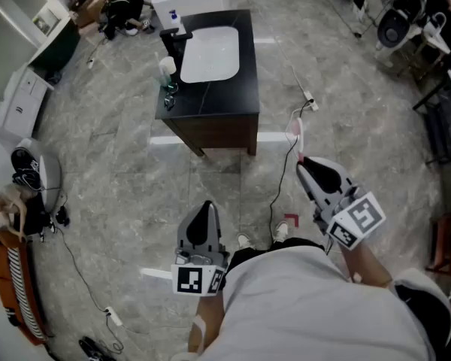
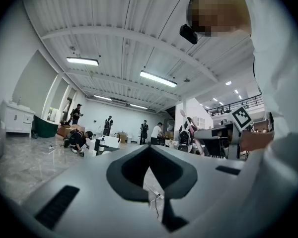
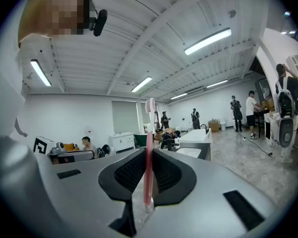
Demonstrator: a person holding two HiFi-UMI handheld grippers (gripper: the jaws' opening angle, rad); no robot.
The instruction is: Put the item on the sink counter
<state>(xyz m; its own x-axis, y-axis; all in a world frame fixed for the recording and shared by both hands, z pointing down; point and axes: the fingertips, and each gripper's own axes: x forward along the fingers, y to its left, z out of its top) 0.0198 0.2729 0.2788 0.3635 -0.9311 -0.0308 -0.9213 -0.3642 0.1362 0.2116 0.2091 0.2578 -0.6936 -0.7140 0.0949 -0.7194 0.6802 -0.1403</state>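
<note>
Your right tongs (image 3: 148, 157) clenched the toothbrush (image 3: 149, 128), long axis upright | left tongs (image 2: 150, 150) closed on nothing | sink surface (image 1: 245, 66) lay well ahead, left of right tongs.

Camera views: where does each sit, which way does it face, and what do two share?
Head view: on the person's head, steeply down at sink counter, left gripper, right gripper, white shirt.
Left gripper view: on that gripper, across the hall past shut, empty jaws; shirt at right.
Right gripper view: along jaws shut on the toothbrush, toward the sink counter.
Shared: head and right gripper views show toothbrush, sink counter.
</note>
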